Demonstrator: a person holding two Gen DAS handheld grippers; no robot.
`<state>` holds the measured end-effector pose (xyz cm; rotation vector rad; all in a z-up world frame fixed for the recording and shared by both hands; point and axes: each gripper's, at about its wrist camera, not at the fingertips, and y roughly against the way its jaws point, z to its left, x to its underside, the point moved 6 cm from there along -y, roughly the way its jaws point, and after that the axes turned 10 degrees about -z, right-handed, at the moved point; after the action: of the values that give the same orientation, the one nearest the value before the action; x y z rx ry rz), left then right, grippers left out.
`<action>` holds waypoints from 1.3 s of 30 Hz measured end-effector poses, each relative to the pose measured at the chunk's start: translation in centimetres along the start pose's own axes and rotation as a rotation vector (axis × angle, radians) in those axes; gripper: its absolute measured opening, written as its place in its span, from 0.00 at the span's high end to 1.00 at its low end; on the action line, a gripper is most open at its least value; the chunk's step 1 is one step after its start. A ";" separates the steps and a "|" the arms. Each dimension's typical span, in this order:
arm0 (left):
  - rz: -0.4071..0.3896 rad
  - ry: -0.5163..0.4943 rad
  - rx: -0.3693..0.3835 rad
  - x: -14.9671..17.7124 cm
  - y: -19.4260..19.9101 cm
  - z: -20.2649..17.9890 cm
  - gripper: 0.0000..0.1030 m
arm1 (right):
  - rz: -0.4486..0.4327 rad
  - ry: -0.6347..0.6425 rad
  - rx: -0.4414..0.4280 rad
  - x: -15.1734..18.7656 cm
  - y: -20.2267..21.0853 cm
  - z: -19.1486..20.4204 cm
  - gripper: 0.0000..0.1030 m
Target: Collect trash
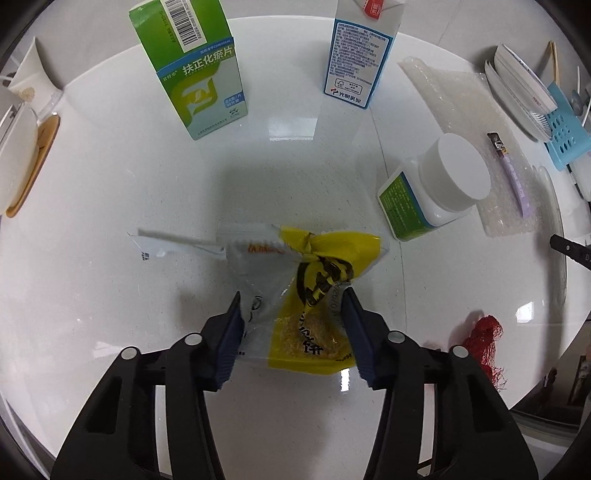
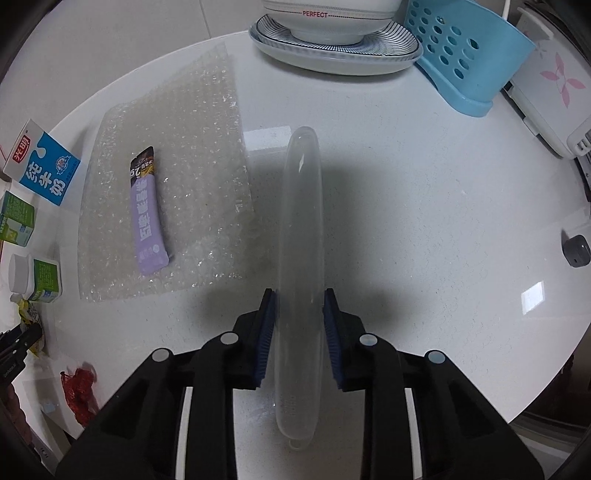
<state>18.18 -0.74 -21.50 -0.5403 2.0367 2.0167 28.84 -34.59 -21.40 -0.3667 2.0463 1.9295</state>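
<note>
Left wrist: left gripper (image 1: 291,325) pinching yellow wrapper (image 1: 317,295), lying on counter (image 1: 110,295) at 6 o'clock | Right wrist: right gripper (image 2: 300,332) clamped on clear tube (image 2: 301,240) | Technique: confirm firm pad contact — lift straight, slowly — film slips.

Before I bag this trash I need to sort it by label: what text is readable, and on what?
"扶正化瘀片": green box.
"光明" and "纯牛奶": blue milk carton.
"PERFECT": white bowl.
"饼": yellow wrapper, between the left gripper pads.
"29": purple sachet; its other characters are unclear.
The cartons' fine print and the white-capped bottle label: too small.
</note>
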 end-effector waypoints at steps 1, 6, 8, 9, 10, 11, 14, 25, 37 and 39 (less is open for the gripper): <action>-0.001 0.000 0.002 0.0 0.0 -0.2 0.55 | -0.004 -0.004 -0.001 0.1 0.1 0.0 0.76; -0.007 0.004 -0.003 0.0 0.1 -0.4 0.61 | -0.022 -0.007 -0.001 1.1 1.2 0.0 0.76; -0.013 0.004 -0.002 0.3 0.7 -0.1 0.62 | -0.029 -0.013 -0.008 1.4 2.0 0.0 0.76; -0.015 0.003 -0.003 0.3 0.8 0.1 0.62 | -0.034 -0.016 -0.009 1.6 2.4 0.0 0.76; -0.019 0.003 -0.004 0.4 1.1 0.2 0.62 | -0.039 -0.018 -0.013 1.8 2.6 0.0 0.76; -0.023 0.004 -0.002 0.5 1.3 0.4 0.62 | -0.045 -0.018 -0.016 1.9 3.0 0.1 0.76; -0.031 0.006 0.001 0.5 1.8 0.5 0.63 | -0.056 -0.021 -0.017 1.8 3.5 0.0 0.76; -0.064 0.003 0.005 1.2 4.2 1.0 0.63 | -0.108 0.013 -0.025 2.8 6.3 0.7 0.76; -0.097 0.009 0.014 1.8 6.5 0.3 0.64 | -0.157 0.012 -0.068 4.1 9.2 1.3 0.76; -0.104 0.010 0.014 1.9 7.0 0.3 0.64 | -0.166 0.015 -0.076 4.3 9.7 1.5 0.76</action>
<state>13.56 -0.77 -15.94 -0.6408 1.9835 1.9425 21.16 -32.38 -14.21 -0.5518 1.8905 1.9126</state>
